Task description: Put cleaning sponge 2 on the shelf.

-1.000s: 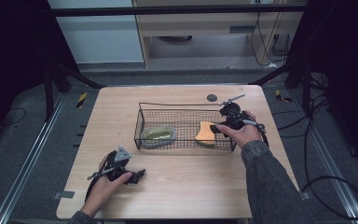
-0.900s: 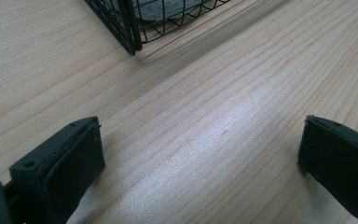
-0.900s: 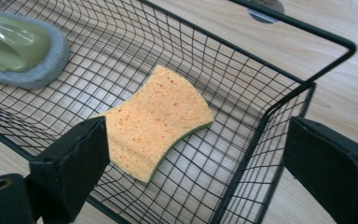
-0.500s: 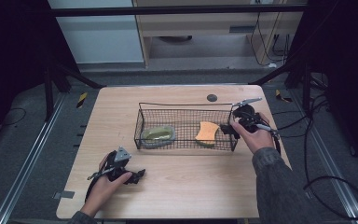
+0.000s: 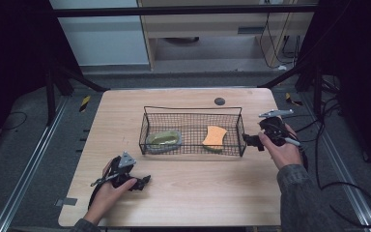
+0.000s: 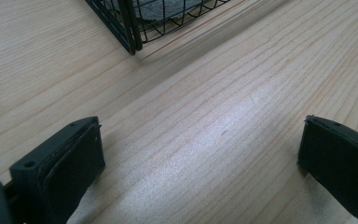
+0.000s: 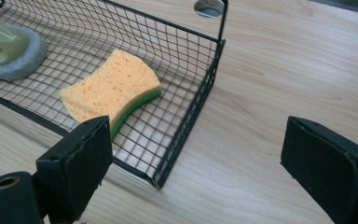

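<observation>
right gripper [image 5: 252, 141] jaws apart, empty, just beside basket [image 5: 242, 126] end | left gripper [image 5: 144, 181] apart, empty | sponge [image 7: 112, 88] in basket | keep clear of wire

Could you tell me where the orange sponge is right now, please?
The sponge lies inside the wire basket, at its right end in the high view, right of the green brush.
</observation>
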Tool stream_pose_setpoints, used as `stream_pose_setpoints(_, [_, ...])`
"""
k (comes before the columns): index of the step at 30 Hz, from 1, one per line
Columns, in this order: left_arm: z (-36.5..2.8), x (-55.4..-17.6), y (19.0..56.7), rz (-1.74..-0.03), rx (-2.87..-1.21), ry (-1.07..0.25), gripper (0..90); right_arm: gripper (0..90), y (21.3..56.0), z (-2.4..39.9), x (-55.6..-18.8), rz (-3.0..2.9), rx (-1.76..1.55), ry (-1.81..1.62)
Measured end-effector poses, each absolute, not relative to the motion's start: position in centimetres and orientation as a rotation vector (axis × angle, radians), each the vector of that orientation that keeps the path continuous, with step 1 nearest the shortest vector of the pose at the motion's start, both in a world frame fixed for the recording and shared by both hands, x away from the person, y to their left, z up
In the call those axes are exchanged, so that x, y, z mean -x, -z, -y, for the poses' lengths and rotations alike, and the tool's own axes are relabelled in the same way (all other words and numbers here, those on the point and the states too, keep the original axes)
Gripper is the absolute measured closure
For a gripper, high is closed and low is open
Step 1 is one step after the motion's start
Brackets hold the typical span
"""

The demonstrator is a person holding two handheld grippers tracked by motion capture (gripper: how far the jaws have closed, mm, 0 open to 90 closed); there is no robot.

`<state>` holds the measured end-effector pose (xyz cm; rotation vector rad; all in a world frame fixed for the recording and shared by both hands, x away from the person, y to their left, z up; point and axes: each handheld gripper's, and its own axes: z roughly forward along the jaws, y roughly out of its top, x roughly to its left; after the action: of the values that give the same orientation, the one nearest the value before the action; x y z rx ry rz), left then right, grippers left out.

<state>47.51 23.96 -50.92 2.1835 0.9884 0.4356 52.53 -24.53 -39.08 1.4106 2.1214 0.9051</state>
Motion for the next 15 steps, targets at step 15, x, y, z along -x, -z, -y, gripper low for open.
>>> stream_pose_setpoints(15, [-23.9, -47.5, 50.9, -0.990, -2.183, -0.436, 0.0, 10.1, 42.3, 27.5, -51.5, -2.064, -1.416, -0.812])
